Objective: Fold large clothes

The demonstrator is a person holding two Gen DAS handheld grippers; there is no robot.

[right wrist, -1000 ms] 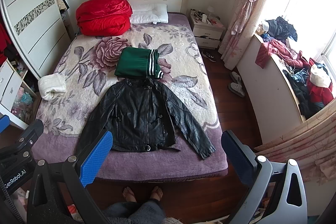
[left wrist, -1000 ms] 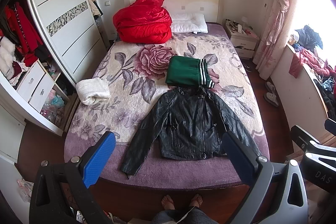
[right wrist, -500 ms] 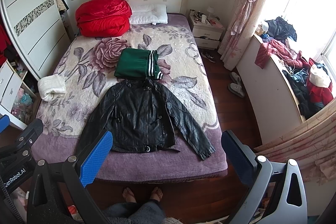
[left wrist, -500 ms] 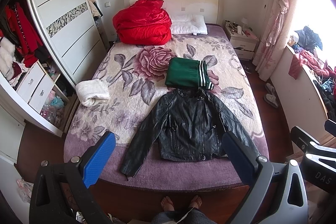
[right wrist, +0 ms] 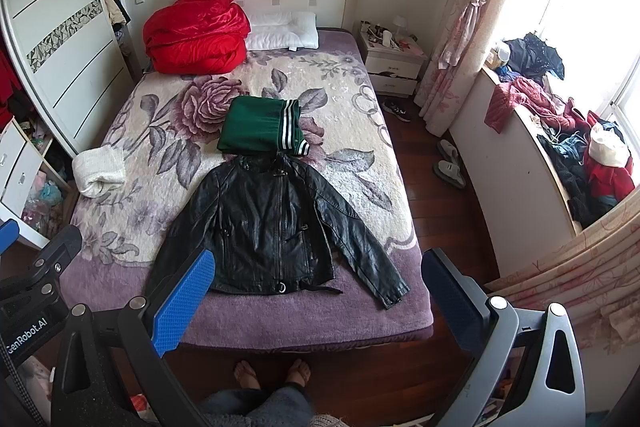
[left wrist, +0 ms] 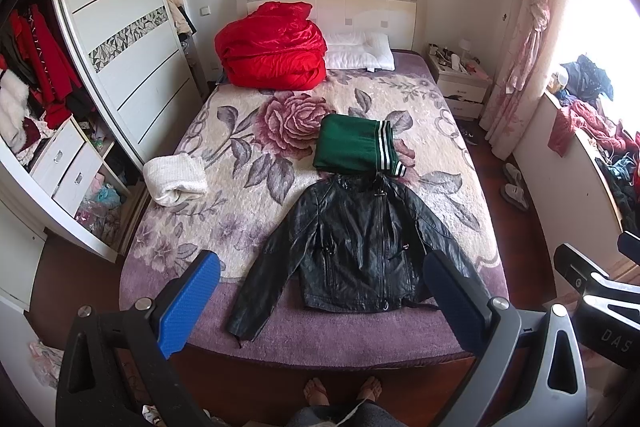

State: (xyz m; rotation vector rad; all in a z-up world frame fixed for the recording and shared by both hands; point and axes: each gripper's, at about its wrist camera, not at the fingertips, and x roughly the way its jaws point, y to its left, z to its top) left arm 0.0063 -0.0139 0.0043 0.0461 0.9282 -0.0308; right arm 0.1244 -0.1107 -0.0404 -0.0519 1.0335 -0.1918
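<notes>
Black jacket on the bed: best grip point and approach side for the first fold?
Grip the black jacket at its sleeve cuffs, coming from the foot of the bed. It lies flat, front up, with both sleeves splayed toward that edge, nearest the open left gripper and right gripper.

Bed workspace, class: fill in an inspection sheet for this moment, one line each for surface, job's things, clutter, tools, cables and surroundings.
Surface: bed with a floral blanket, purple edge at the foot.
Job's things: black leather jacket lies flat, front up, sleeves spread; folded green garment touches its collar.
Clutter: red quilt and white pillow at the headboard; white knit bundle near the bed's left edge.
Tools: left tool and right tool both open, empty, above the foot of the bed.
Cables: nothing seen.
Surroundings: open wardrobe on the left, nightstand, clothes pile by the window, slippers on the floor.
</notes>
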